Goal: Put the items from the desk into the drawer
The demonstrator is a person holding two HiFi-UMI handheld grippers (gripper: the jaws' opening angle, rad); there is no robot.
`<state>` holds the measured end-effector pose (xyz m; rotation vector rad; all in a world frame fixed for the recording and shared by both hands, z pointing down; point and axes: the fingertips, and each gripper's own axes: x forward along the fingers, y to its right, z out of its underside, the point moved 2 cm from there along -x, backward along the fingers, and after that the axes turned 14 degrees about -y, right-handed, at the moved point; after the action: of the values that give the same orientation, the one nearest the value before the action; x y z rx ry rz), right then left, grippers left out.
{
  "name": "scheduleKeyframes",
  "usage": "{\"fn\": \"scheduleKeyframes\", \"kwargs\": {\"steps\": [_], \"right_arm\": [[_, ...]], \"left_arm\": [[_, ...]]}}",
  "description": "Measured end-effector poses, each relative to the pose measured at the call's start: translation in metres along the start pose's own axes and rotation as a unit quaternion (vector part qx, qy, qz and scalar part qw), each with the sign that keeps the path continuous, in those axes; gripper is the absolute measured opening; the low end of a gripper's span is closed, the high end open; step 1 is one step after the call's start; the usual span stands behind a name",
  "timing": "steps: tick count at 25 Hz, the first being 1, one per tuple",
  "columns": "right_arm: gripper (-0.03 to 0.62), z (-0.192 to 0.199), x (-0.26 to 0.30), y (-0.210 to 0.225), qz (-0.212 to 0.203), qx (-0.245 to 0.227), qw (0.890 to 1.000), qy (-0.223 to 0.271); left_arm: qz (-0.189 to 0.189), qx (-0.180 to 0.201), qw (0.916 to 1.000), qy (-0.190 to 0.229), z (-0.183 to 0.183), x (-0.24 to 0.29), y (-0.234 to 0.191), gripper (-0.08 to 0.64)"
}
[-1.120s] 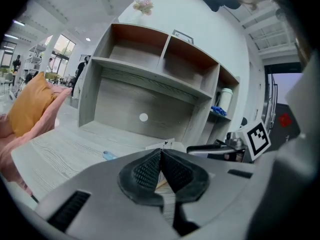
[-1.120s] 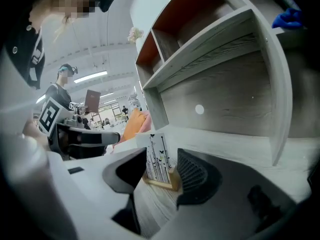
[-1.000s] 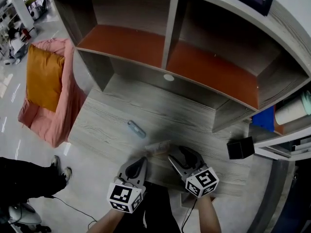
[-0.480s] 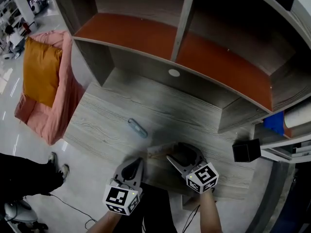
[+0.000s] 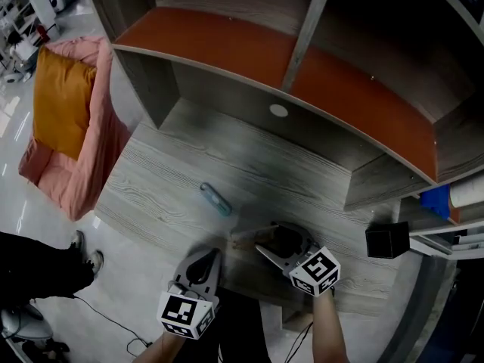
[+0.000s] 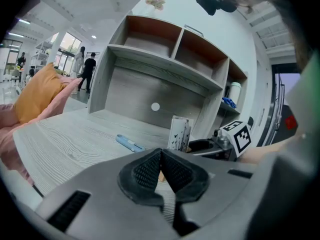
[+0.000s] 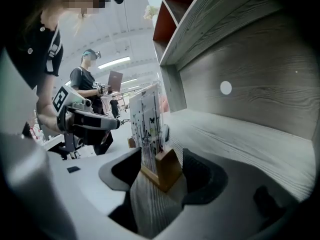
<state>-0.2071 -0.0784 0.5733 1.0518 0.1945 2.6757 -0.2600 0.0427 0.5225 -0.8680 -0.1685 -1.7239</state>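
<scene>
At the near edge of the desk [image 5: 174, 172], the right gripper [image 7: 164, 173] sits low with its jaws spread wide. They have just been opening, and the wooden base [image 7: 162, 170] of a small printed card [image 7: 149, 124] stands between them with a gap on either side, so neither pad presses on it. The card stands upright in that base, taller than it is wide. From above, its base runs roughly along the desk's front edge. Its butterfly-printed face is turned towards the left gripper [image 6: 160, 165]. That gripper hangs just off the desk edge beside the right one, pads pressed together on nothing. Farther in on the desk a slim blue item [image 5: 214, 200] lies flat, clear of both grippers. Its long axis runs on a slant from the back left to the front right, pointing loosely at the card. A black cube [image 5: 387, 240] rests at the desk's right end, under the shelf unit [image 5: 227, 44].
</scene>
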Motion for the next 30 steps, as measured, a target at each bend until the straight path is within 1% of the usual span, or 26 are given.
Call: {"fn": "scheduleKeyframes", "kwargs": {"steps": [4,13,16,17,22,26,30], "right_arm": [[0.264,0.001,0.004,-0.003,-0.014,-0.018,1.0,-0.018],[0.254,-0.005,0.009,-0.005,-0.004,-0.046,0.998,-0.033],[0.231,-0.006,0.007,-0.006,-0.001,-0.056,0.998,-0.037],[0.205,-0.006,0.007,-0.007,-0.001,-0.059,0.997,-0.039],[0.149,-0.005,0.006,-0.01,0.004,-0.075,0.996,-0.046],[0.144,-0.005,0.006,-0.011,0.017,-0.073,0.996,-0.047],[0.143,-0.004,0.006,-0.011,0.027,-0.054,0.997,-0.041]], "left_arm": [[-0.004,-0.006,1.0,-0.001,0.003,0.001,-0.004,0.009],[-0.01,-0.012,0.9999,0.0,0.005,0.001,-0.006,0.009],[-0.012,-0.015,0.9998,-0.001,0.006,0.0,-0.007,0.011],[-0.012,-0.016,0.9998,-0.001,0.007,0.0,-0.008,0.009],[-0.014,-0.019,0.9997,0.0,0.007,0.001,-0.007,0.009],[-0.014,-0.02,0.9997,0.001,0.008,0.001,-0.007,0.009],[-0.015,-0.021,0.9997,0.002,0.007,-0.001,-0.008,0.011]]}}
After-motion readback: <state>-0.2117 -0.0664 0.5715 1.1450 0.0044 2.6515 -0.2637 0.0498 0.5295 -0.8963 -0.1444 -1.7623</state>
